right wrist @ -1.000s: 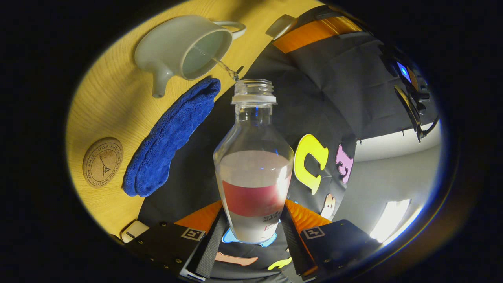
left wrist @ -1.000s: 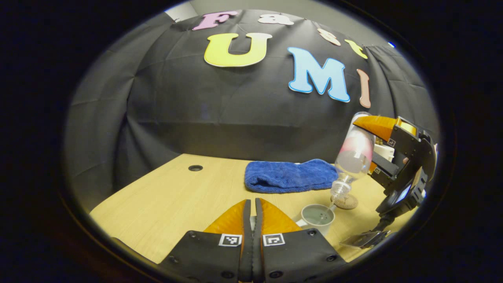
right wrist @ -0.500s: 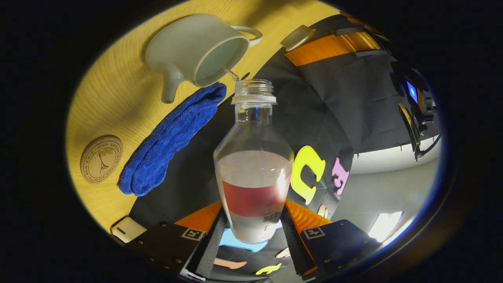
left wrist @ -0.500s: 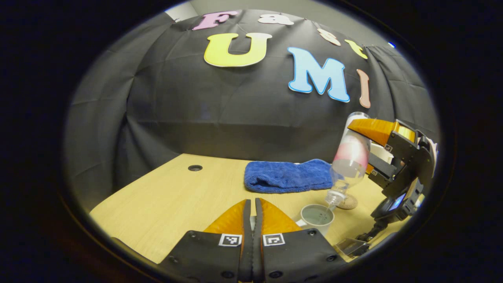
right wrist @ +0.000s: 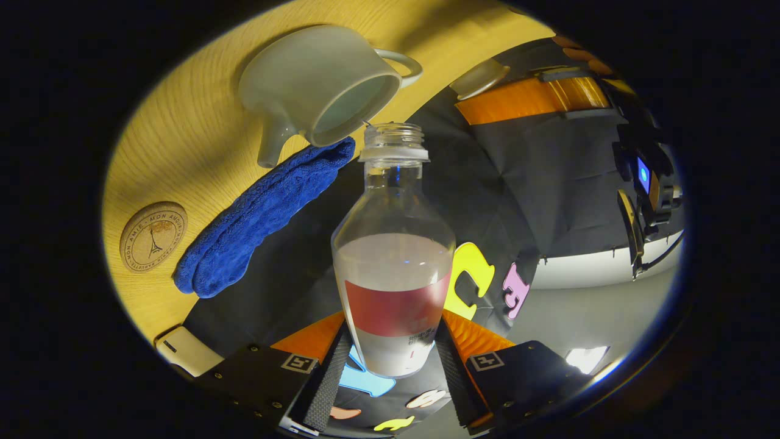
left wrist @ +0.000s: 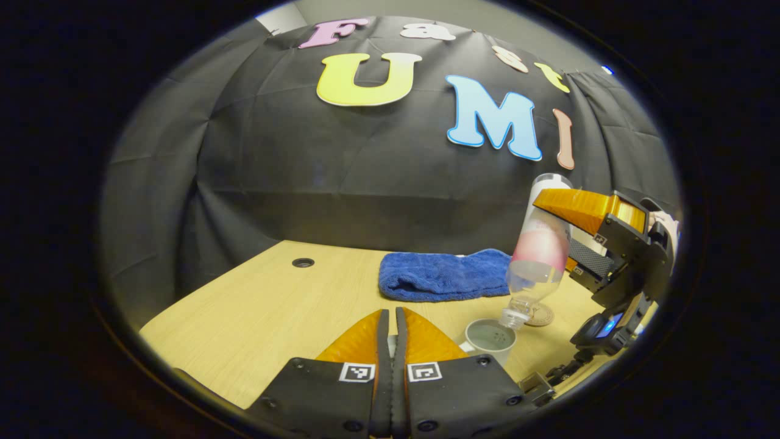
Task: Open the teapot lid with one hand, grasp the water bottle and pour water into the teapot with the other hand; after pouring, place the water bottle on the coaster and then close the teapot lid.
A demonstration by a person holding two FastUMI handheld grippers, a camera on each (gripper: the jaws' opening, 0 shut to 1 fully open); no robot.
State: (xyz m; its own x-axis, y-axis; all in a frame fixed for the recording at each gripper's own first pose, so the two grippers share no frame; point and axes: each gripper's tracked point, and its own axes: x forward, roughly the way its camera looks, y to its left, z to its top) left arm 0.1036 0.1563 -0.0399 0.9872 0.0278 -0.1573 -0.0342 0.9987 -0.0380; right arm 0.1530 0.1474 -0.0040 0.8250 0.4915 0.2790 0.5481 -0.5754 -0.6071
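Two tongs are at work over a pale wooden tabletop. In the left gripper view, the left tongs sit low at the near edge with their fingers pressed almost together; a sliver of something pale shows between them, and whether that is the teapot lid cannot be told from here. In the right gripper view, the left tongs carry the pale lid at their tips, clear of the pot.

The right tongs clamp the lower body of the water bottle, one finger on each side. The bottle is uncapped and tipped steeply, mouth down and just above the open teapot, at the right of the left gripper view. Water shows inside the teapot, and the bottle holds some water above its red label.

Just beyond the teapot lies the round cork coaster, bare. A folded blue towel lies farther back on the tabletop, to the left of the bottle. A small white block rests at the tabletop edge.
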